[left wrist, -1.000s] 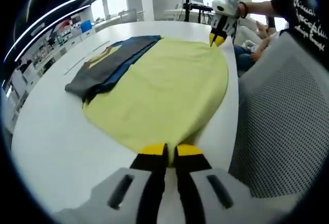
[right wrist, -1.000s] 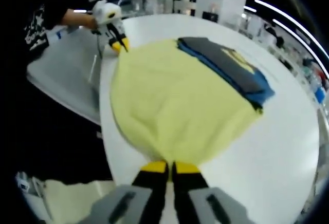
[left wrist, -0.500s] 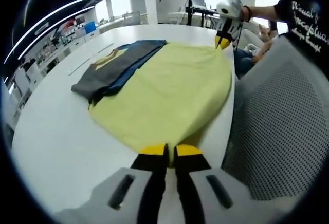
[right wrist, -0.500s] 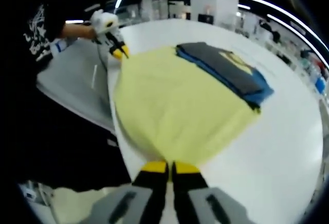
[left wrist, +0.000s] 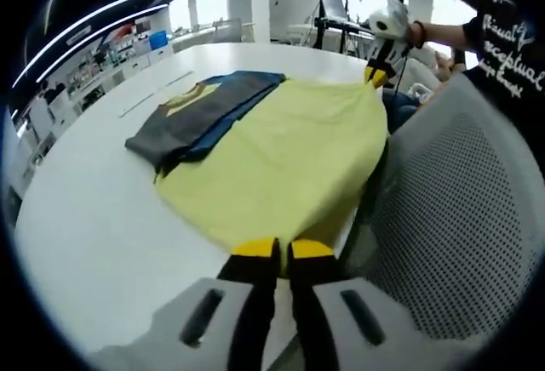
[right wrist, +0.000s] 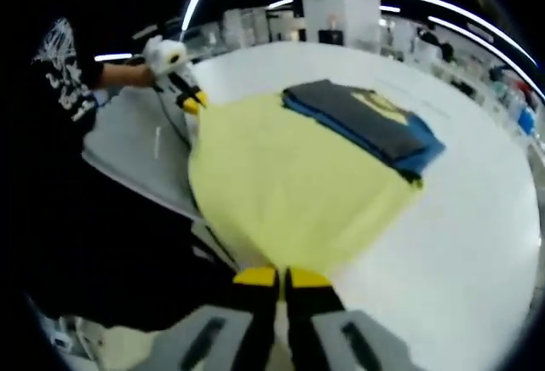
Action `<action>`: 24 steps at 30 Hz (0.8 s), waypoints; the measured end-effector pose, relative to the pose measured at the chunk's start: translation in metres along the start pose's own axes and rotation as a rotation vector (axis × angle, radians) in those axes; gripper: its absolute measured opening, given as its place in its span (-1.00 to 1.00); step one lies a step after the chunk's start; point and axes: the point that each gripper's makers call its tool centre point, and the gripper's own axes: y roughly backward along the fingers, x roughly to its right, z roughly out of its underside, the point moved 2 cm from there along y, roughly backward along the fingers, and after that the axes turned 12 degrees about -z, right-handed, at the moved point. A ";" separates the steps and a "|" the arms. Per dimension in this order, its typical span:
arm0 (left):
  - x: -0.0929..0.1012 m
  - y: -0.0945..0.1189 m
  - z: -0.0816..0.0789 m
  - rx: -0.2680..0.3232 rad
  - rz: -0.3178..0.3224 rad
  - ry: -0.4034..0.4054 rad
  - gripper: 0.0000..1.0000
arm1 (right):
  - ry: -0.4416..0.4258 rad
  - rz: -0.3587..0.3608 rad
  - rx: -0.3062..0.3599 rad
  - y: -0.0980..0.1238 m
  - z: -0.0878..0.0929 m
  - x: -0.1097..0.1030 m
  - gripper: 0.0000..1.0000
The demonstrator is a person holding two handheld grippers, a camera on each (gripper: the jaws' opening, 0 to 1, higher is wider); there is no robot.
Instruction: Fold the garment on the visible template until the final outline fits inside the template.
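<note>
A pale yellow garment (left wrist: 285, 154) is stretched between both grippers, its far part lying on the white table (left wrist: 94, 218) and its near edge lifted past the table's edge. My left gripper (left wrist: 283, 250) is shut on one corner of the garment. My right gripper (right wrist: 281, 277) is shut on the other corner; it also appears in the left gripper view as the right gripper (left wrist: 376, 75) at the far end. In the right gripper view the yellow garment (right wrist: 289, 184) spreads toward the left gripper (right wrist: 192, 103). A dark grey and blue folded cloth (left wrist: 200, 116) lies beside the garment.
A grey mesh chair back (left wrist: 443, 209) stands close by the table's edge. A person in a black printed shirt (right wrist: 68, 82) holds the grippers. Shelves and desks (left wrist: 94, 65) line the room beyond the table. The folded dark cloth (right wrist: 366, 124) sits mid-table.
Both grippers have pulled the yellow garment back toward the person, so its near edge now hangs past the table's edge. Both stay shut on the corners.
</note>
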 end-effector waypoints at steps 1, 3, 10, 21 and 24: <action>0.002 0.002 -0.001 0.005 0.000 0.004 -0.98 | -0.005 0.000 0.004 0.002 0.001 -0.002 -1.00; 0.005 0.006 -0.001 0.007 0.002 0.019 -0.98 | -0.009 -0.002 0.008 0.004 0.003 -0.002 -1.00; 0.009 0.016 -0.002 0.013 -0.004 0.050 -0.98 | -0.017 -0.023 0.016 0.010 0.006 -0.014 -1.00; 0.016 0.035 -0.001 0.000 0.062 0.073 -0.98 | 0.008 -0.066 -0.017 0.024 0.002 -0.031 -1.00; 0.013 0.040 -0.006 -0.004 0.074 0.072 -0.98 | 0.029 -0.074 -0.033 0.027 -0.002 -0.033 -1.00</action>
